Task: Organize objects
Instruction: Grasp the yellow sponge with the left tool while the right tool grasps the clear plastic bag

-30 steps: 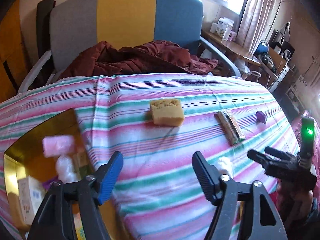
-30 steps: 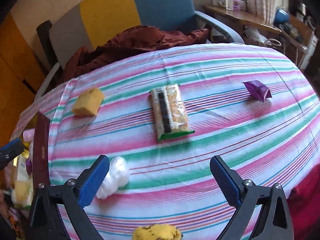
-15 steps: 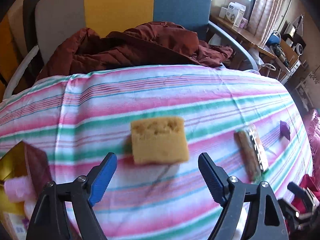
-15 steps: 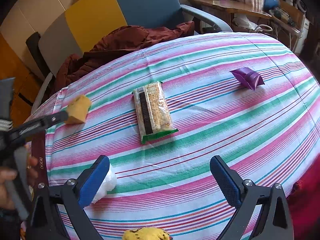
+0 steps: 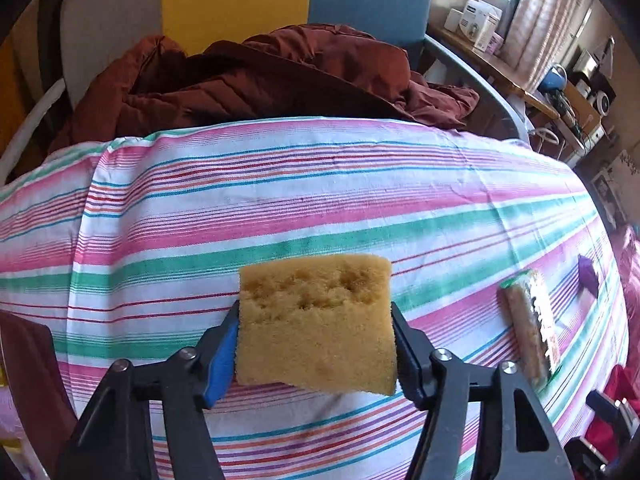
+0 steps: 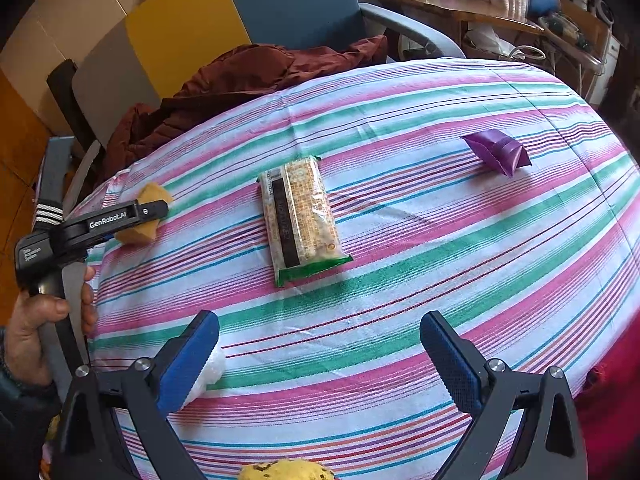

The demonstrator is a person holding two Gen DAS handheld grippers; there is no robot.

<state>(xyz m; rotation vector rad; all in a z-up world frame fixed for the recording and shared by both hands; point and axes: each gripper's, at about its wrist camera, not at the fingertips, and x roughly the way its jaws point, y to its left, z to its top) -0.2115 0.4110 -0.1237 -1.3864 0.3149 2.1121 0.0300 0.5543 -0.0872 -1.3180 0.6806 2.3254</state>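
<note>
A yellow sponge [image 5: 320, 340] lies on the striped tablecloth [image 5: 280, 208]. My left gripper [image 5: 315, 312] is closing on it, and both pads touch its sides. From the right wrist view the same sponge [image 6: 140, 234] shows at the far left with the left gripper [image 6: 154, 211] over it, held by a hand [image 6: 32, 332]. My right gripper [image 6: 320, 344] hangs open over bare cloth with nothing between its fingers. A snack packet [image 6: 300, 220] lies ahead of it and a purple pouch [image 6: 496, 152] lies further right.
A white puffy item [image 6: 210, 372] sits by the right gripper's left finger, and a yellow speckled lump [image 6: 284, 470] lies at the bottom edge. A dark red box wall [image 5: 32, 360] stands at the left. A red-brown jacket [image 5: 260, 76] lies on the chair behind the table.
My left gripper moved away from the box, forward and down to the sponge, and its jaws closed around it. The right gripper stayed nearly still.
</note>
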